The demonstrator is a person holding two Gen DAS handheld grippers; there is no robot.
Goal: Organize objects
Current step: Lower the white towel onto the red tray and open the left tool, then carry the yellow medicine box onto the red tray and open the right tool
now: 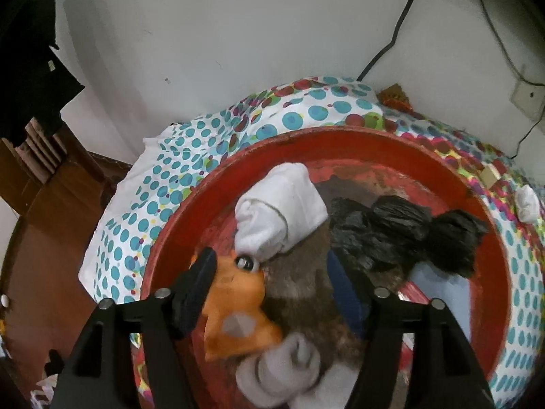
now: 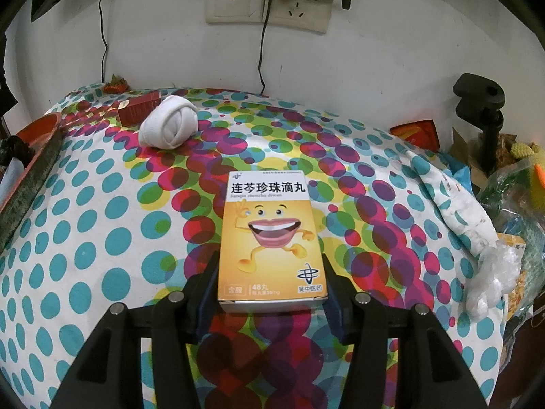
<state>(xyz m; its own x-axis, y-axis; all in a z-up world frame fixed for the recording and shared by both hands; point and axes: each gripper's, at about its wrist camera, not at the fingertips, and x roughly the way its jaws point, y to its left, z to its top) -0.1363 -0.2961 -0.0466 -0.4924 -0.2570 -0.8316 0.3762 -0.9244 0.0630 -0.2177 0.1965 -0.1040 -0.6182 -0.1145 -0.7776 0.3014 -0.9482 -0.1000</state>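
Left gripper over the red basin; I have its jaws standing apart, nothing pinched. The left finger lies against the orange toy, which sits on the basin floor; the right finger is clear of it, with a gap between. Toy is blurred, a shiny dark bead at its upper end.

Also in the basin: a rolled white sock bundle just beyond the toy, touching it near the bead; a crumpled black plastic bag to the right; a second white bundle at the near edge, blurred. Basin floor is worn and dark in the middle.

Basin sits on the dotted cloth that covers the table. A small white bundle lies on the cloth outside the basin's right rim.

Right gripper clamped on a yellow medicine box, both fingers flat against its long sides near the lower end. Box lies face up over the spotted cloth; cartoon mouth figure and Chinese lettering readable. I cannot tell whether its underside touches the cloth.

Farther back on the cloth: a rolled white sock, a small red box just beside it. Wall socket with plugs above. Basin edge shows at far left
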